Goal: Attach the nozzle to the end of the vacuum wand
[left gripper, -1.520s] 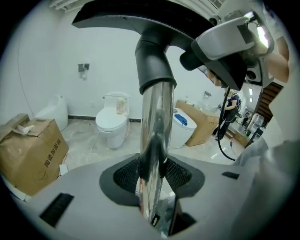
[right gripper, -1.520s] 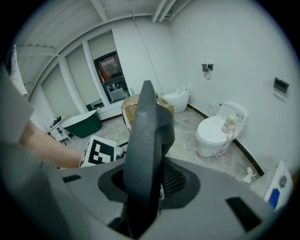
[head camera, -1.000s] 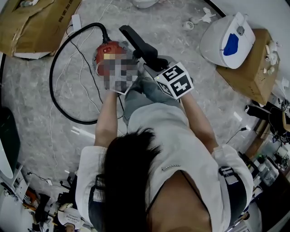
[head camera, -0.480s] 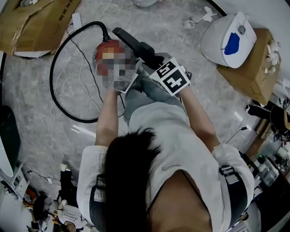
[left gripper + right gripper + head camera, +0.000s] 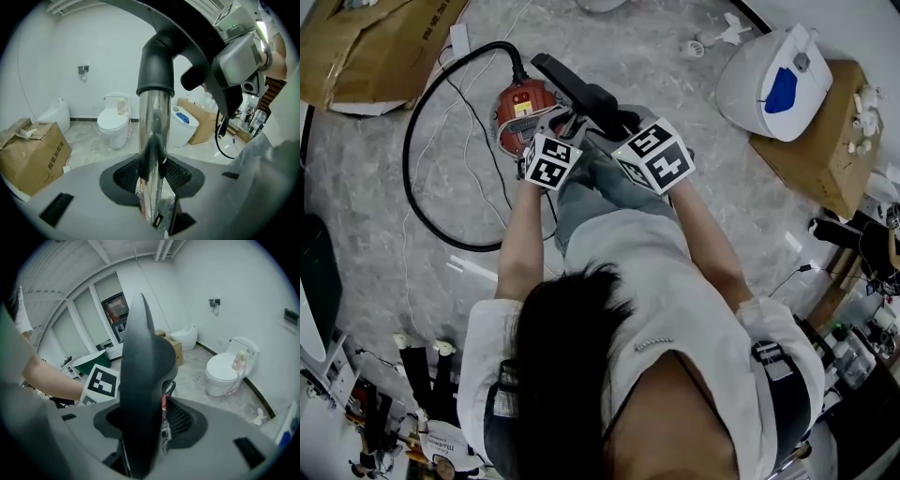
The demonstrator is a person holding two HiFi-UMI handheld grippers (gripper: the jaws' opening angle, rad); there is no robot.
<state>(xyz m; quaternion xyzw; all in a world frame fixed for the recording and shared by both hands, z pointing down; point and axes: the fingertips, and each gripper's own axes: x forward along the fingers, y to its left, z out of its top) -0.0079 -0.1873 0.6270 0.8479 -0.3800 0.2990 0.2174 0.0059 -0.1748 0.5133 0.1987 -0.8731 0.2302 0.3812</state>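
My left gripper (image 5: pixel 152 173) is clamped on the shiny chrome wand tube (image 5: pixel 153 126), its meshed pads pressing on both sides of the metal. The tube runs up and away from the jaws into the round collar of the black plastic nozzle (image 5: pixel 157 65), which sits over the tube's far end. My right gripper (image 5: pixel 147 420) has that same nozzle's body between its jaws, but the jaws are opening. The right-hand pad (image 5: pixel 183 417) stands clear of the plastic, with a gap showing between them.

In the head view both grippers sit close together, side by side, and the nozzle angles up and to the left beyond them. Just beside it on the grey marble floor (image 5: pixel 675 84) lies the red canister vacuum (image 5: pixel 520 105), its black hose (image 5: pixel 411 178) looping wide to the left. In the left gripper view a white toilet (image 5: pixel 112 124) stands by the far wall, with a brown cardboard box (image 5: pixel 30 150) nearer on the left.
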